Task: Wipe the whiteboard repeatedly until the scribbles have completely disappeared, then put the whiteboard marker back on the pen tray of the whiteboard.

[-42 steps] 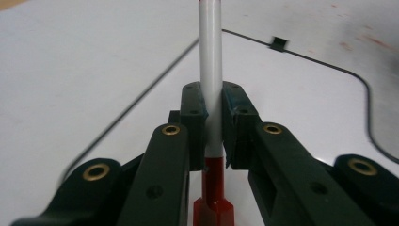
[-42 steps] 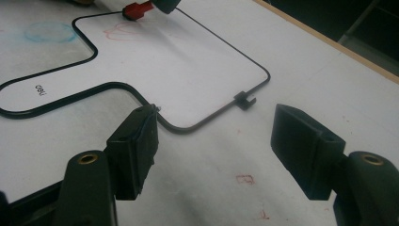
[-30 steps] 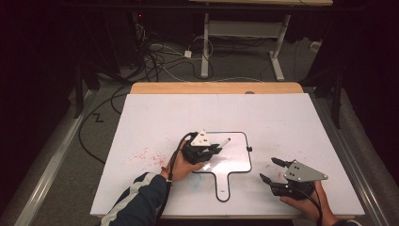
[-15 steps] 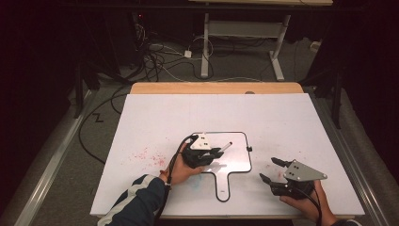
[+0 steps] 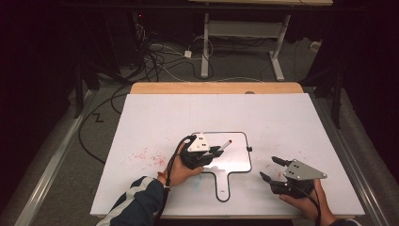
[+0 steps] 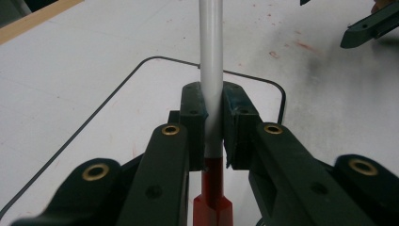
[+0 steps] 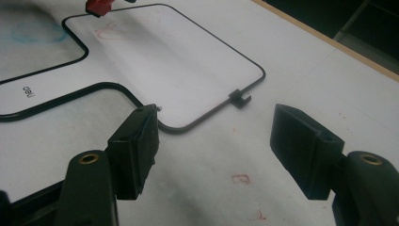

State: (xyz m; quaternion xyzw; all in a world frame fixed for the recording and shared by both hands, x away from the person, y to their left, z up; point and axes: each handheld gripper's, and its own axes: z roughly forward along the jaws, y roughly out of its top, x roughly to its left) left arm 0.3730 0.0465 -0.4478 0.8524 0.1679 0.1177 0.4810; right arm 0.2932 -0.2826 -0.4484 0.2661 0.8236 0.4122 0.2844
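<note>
The left gripper (image 5: 217, 151) is pinching a marker (image 6: 211, 70) between its pads, and the jaws are pressed tight against the grey barrel. In the left gripper view the marker is running straight up between the two black jaws, its red end (image 6: 212, 197) sitting low behind the pads and the grey barrel reaching up out of the top of the picture. From the high view, the marker (image 5: 225, 144) is sticking out of the gripper at a slant, pointing up and to the right over the small whiteboard (image 5: 235, 160).

The whiteboard is lying flat on the white bench (image 5: 155, 117), its dark rim rounded at the corners and a handle pointing toward the person. A small black clip (image 7: 239, 98) is sitting on its right edge. Faint red marks are showing on the board near its top in the right gripper view, and red smudges (image 5: 143, 154) are spotting the bench to the left of it.

The right gripper (image 5: 271, 168) is resting in the person's right hand near the bench's front right corner, well apart from the whiteboard's handle. Its jaws are standing spread wide with nothing between them, pointing toward the board's corner.
</note>
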